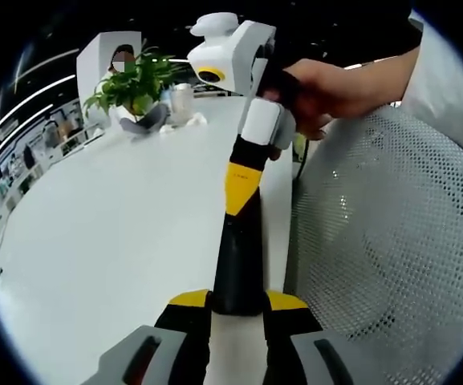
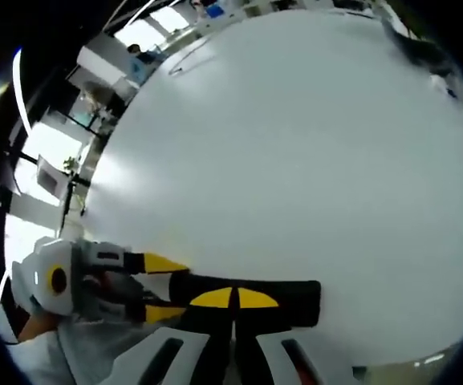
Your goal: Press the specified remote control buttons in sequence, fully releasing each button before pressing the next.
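My left gripper (image 1: pixel 237 303) rises from the bottom of the left gripper view with its yellow-tipped jaws pressed against both sides of the right gripper's (image 1: pixel 237 285) black jaws. A hand (image 1: pixel 335 84) holds that gripper's white body from above. In the right gripper view my right gripper (image 2: pixel 235 298) has its two yellow tips pressed together, with nothing of its own held. They sit between the black jaws of the left gripper (image 2: pixel 313 301), which reaches in from the left. Both grippers hover just over the white table (image 2: pixel 295 144).
A potted green plant (image 1: pixel 135 84) and a pale canister (image 1: pixel 181 103) stand at the table's far end. A white mesh chair back (image 1: pixel 391 241) sits close on the right of the left gripper view. Office shelves and windows lie beyond the table edges.
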Demonstrator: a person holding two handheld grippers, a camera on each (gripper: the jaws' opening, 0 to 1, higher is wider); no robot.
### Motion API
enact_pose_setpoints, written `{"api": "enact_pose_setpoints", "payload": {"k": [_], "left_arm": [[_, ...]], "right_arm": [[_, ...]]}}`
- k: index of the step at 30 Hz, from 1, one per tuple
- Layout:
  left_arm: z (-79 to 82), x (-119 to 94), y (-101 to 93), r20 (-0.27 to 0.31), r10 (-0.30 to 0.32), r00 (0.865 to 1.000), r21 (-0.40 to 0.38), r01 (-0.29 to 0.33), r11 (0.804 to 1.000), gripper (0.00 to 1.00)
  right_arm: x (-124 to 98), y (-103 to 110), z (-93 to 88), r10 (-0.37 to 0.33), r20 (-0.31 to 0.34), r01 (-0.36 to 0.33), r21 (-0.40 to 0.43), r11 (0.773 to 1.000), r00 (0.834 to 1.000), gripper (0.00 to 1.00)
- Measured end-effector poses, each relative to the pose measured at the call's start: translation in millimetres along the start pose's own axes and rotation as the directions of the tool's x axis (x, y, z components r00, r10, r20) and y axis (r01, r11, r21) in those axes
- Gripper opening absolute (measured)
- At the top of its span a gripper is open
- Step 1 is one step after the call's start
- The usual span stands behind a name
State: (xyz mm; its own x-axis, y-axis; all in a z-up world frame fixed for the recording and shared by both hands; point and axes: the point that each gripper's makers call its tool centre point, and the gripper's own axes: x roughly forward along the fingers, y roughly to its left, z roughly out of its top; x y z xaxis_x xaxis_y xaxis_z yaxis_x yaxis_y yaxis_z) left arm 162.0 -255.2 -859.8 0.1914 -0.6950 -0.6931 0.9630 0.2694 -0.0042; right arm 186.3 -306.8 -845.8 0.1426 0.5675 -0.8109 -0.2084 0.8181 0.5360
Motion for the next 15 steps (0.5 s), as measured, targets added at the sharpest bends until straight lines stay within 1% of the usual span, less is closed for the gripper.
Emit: {"api": "enact_pose_setpoints", "payload": {"k": [3, 7, 15], "left_arm": [[0.2, -0.3, 0.0, 0.000, 0.000, 1.000, 0.000, 0.000, 1.000, 0.24], [0.1, -0.4, 0.0, -0.001, 0.001, 1.000, -0.002, -0.001, 1.000, 0.24], [0.4, -0.8, -0.1, 0.000, 0.003, 1.000, -0.004, -0.003, 1.000, 0.24]], "right_arm": [[0.2, 2.5, -0.7, 0.003, -0.003, -0.003, -0.006, 1.000, 1.000, 0.00], [2.2, 3.6, -4.5, -0.001, -0.027, 0.000, -0.020, 1.000, 1.000, 0.00], [4.6, 2.3, -9.9, -0.026, -0.057, 0.023, -0.049, 0.999, 0.998, 0.00]]}}
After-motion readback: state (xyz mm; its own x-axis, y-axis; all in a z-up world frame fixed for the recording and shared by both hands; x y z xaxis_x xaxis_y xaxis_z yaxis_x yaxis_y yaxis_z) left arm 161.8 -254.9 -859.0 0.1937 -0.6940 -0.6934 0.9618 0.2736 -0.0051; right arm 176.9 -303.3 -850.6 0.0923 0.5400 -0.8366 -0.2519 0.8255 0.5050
